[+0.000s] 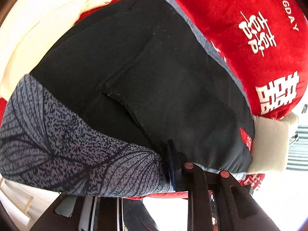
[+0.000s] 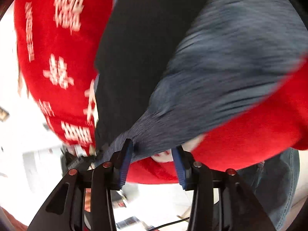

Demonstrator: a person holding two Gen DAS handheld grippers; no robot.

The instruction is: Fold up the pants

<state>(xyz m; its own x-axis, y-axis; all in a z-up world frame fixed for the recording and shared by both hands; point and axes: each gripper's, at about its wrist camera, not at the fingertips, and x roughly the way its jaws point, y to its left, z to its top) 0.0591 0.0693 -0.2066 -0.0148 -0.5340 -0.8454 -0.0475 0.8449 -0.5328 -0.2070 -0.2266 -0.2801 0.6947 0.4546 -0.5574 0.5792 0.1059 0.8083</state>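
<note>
In the left wrist view the pants (image 1: 154,73) fill most of the frame, a black panel with a stitched pocket edge running through the middle and grey leaf-patterned fabric at 8 o'clock. They lie on a red blanket (image 1: 250,28) printed with white characters, which shows from 12 to 3 o'clock, and a cream cushion (image 1: 38,25) sits at 10 o'clock. The left gripper (image 1: 174,163) enters from 6 o'clock, its blue-padded tongs pressed together on the lower edge of the pants where black meets grey. A white padded block (image 1: 269,144) lies just beside the pants at 4 o'clock. The right wrist view is blurred: the pants (image 2: 211,67) spread from 12 to 3 o'clock over the red blanket (image 2: 57,57). The right gripper (image 2: 152,165) comes up from 6 o'clock with its tongs spread apart; the grey hem reaches the left blue pad, the other pad standing clear over red cloth.
</note>
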